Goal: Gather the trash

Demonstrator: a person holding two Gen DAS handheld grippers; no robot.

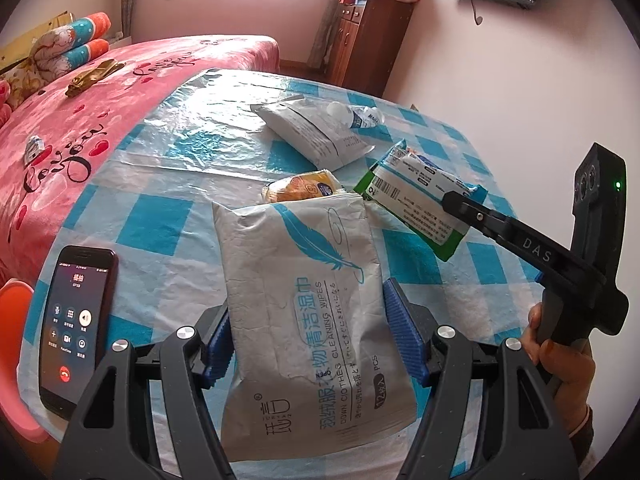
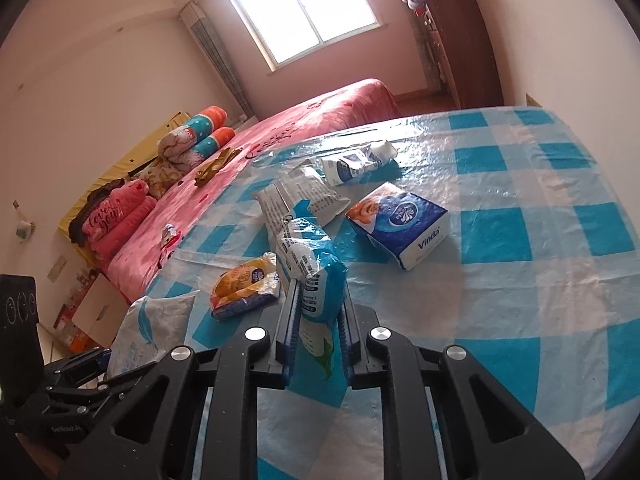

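The left hand-held gripper (image 1: pixel 306 336) pinches the wipes bag (image 1: pixel 308 304) upright on the table (image 1: pixel 152 220); the right hand-held gripper (image 2: pixel 318 344) clamps a green wrapper (image 2: pixel 316 276) beside its mouth; tip it in gently, I'd judge

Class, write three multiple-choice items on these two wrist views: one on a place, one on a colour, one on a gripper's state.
1. Where is the black smartphone?
A) on the pink bed
B) on the checked table, left of the grey wipes pouch
C) on the cabinet

2. What colour is the feather on the grey wipes pouch?
A) blue
B) red
C) gold

3. The right gripper is:
A) open, empty
B) shut on the green-and-white packet
C) out of view

Key: B, the phone lies beside the pouch; A, blue print; B, fingers clamp it.
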